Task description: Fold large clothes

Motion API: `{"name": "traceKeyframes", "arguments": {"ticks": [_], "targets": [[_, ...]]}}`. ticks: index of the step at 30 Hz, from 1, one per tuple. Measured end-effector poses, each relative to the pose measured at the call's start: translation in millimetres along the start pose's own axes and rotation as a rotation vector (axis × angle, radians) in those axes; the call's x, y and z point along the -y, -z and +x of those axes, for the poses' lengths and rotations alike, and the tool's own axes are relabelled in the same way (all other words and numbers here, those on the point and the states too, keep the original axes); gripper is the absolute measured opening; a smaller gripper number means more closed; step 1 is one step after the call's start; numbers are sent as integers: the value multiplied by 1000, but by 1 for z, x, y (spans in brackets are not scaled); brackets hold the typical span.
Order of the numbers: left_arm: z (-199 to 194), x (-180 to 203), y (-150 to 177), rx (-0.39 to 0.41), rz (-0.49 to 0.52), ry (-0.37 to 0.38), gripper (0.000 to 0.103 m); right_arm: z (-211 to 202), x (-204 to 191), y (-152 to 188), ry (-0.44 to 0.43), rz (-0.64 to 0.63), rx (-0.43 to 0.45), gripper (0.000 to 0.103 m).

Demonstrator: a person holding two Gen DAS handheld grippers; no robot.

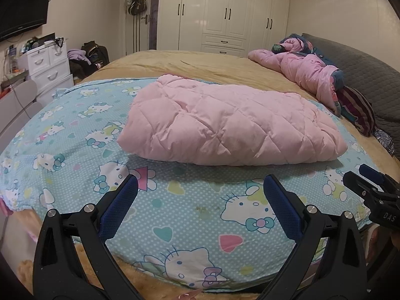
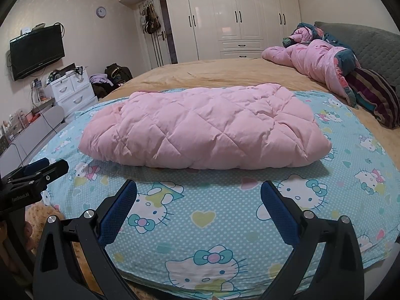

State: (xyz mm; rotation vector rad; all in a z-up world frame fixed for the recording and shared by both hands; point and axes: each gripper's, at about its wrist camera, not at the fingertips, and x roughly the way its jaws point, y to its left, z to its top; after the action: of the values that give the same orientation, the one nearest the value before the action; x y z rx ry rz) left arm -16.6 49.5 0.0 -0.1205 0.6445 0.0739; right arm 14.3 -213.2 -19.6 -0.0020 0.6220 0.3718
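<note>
- Left wrist view, nearest: the left gripper [image 1: 200, 195] has its blue-padded fingers [image 1: 120, 207] spread wide and holding nothing; only the cartoon-cat sheet [image 1: 175, 215] lies between and below them. Judged a stand-off pose, held back from the garment.
- Right wrist view, nearest: the right gripper [image 2: 198, 196] is likewise spread wide and empty, its fingers [image 2: 277, 215] above bare sheet [image 2: 200, 215]. Each gripper appears at the edge of the other's view, so the two sit side by side at the near edge of the bed [image 1: 200, 62].
- Ahead of both sets of fingertips, apart from them: the pink quilted coat [image 1: 225, 127] [image 2: 200, 130] lies as a compact, puffy bundle on the sheet, its near folded edge running crosswise to the fingers. It looks already folded; the task appears near its end.
- Open room: a strip of bare sheet separates fingertips from the coat's near edge, and more sheet lies free to either side of the bundle, allowing approach to either end.
- Beyond the coat: tan bed cover, unobstructed.
- Far right of the fingers: a second pink garment [image 1: 300, 72] [image 2: 317, 60] lies crumpled by the grey headboard [image 2: 370, 45], well apart.
- Farthest: white wardrobe [image 2: 237, 17].
</note>
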Motion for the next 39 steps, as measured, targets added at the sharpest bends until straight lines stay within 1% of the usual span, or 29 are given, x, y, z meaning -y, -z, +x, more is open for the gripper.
{"name": "traceKeyframes", "arguments": {"ticks": [39], "targets": [[-4, -3, 0, 9, 3, -7, 94, -4, -5, 1, 0, -3, -3, 99]]}}
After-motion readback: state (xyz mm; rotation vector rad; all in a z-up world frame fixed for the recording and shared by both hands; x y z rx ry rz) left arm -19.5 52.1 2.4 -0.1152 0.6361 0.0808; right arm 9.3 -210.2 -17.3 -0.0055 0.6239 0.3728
